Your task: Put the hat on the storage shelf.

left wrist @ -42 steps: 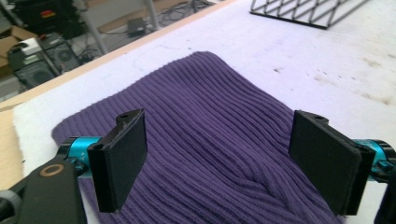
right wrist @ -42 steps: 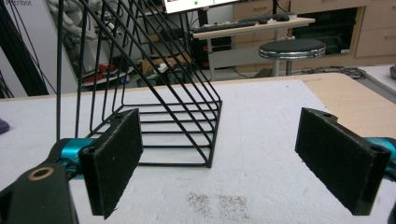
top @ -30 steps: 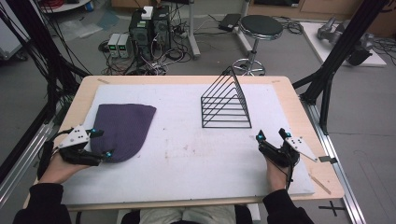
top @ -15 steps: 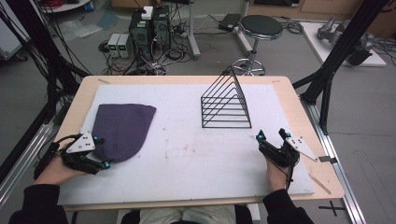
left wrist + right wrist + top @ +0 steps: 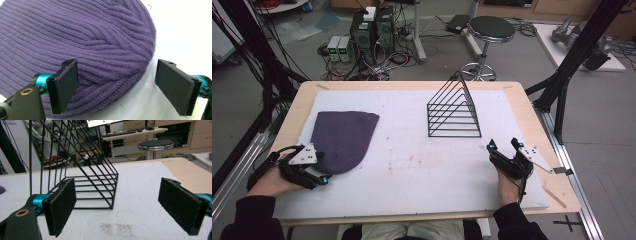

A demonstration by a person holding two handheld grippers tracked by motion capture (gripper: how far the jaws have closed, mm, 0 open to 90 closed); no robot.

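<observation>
A purple knitted hat [image 5: 343, 137] lies flat on the left of the white mat [image 5: 412, 165]. My left gripper [image 5: 321, 166] is open at the hat's near edge. In the left gripper view, the left gripper [image 5: 117, 87] has one jaw over the hat [image 5: 82, 37] and the other over bare mat. Nothing is between them. A black wire rack [image 5: 454, 112] stands right of centre. My right gripper [image 5: 502, 145] is open on the mat just near-right of it. In the right gripper view, the right gripper [image 5: 117, 205] points at the rack [image 5: 75, 170] and holds nothing.
The mat covers a wooden table [image 5: 532, 115] with bare wood along its edges. Black frame posts [image 5: 562, 95] rise at the right side. A stool [image 5: 489, 27] and computer boxes [image 5: 372, 30] stand on the floor beyond the far edge.
My left gripper has shifted slightly toward the near edge and turned at the hat's rim. The right gripper, hat and rack have stayed put.
</observation>
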